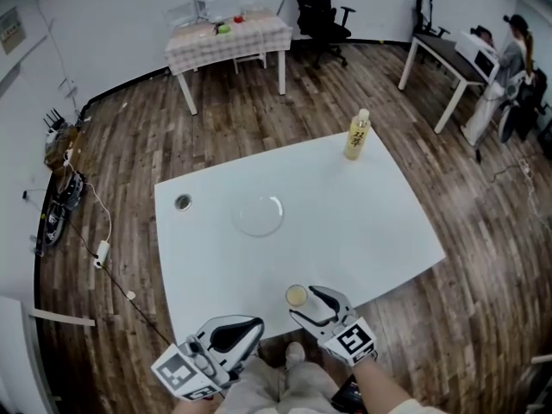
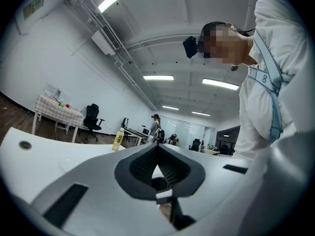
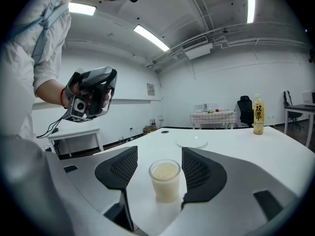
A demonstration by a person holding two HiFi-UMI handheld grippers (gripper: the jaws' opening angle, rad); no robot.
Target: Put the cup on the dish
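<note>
Task at its start. The cup (image 1: 297, 296), full of a pale liquid, stands upright near the table's (image 1: 371, 222) front edge, between the parted jaws of my right gripper (image 1: 312, 309); in the right gripper view neither pad presses on it, so it is not yet gripped. The dish (image 1: 260, 215) lies bare at mid-table, well apart from the cup. My left gripper (image 1: 252, 328) hangs off the front edge, jaws together on nothing. Left to do: grip, carry, set down.
</note>
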